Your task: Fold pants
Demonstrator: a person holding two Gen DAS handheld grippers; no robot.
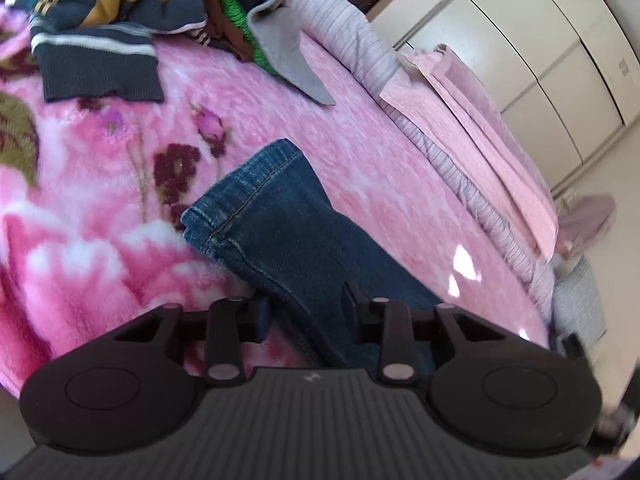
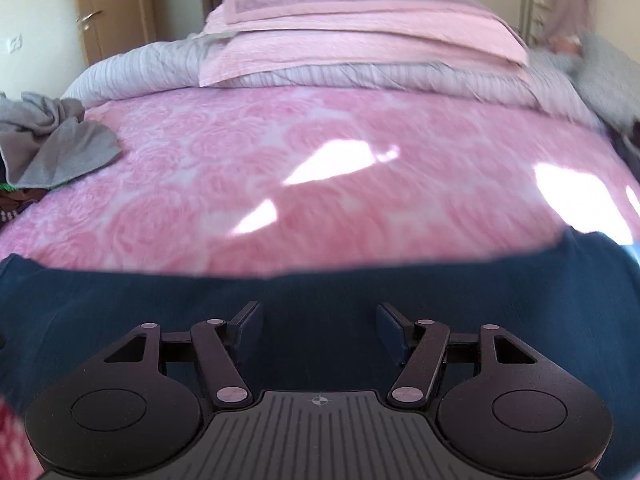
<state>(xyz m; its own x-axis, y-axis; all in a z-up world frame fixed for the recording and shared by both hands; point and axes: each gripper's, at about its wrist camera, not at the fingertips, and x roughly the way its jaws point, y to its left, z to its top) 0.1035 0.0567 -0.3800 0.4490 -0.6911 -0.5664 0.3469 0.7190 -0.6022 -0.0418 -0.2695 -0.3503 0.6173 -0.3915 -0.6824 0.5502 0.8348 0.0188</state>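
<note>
Blue denim pants lie on a pink floral blanket (image 1: pixel 100 248). In the left wrist view one pants leg (image 1: pixel 280 232) runs from its hem (image 1: pixel 244 184) down between the fingers of my left gripper (image 1: pixel 308 306). That gripper stands open, with a wide gap between its fingers; its right finger sits over the denim, its left finger beside the leg's edge. In the right wrist view a broad stretch of the pants (image 2: pixel 320 284) spans the frame under my right gripper (image 2: pixel 320 316), which is open and holds nothing. Motion blur softens both views.
A heap of clothes (image 1: pixel 120 12) with a striped navy sweater lies at the blanket's far end, beside a grey cloth (image 2: pixel 60 148). Folded pink and lilac bedding (image 2: pixel 360 36) is stacked along the bed's far side. White wardrobes (image 1: pixel 540 52) stand beyond, and a door (image 2: pixel 116 4).
</note>
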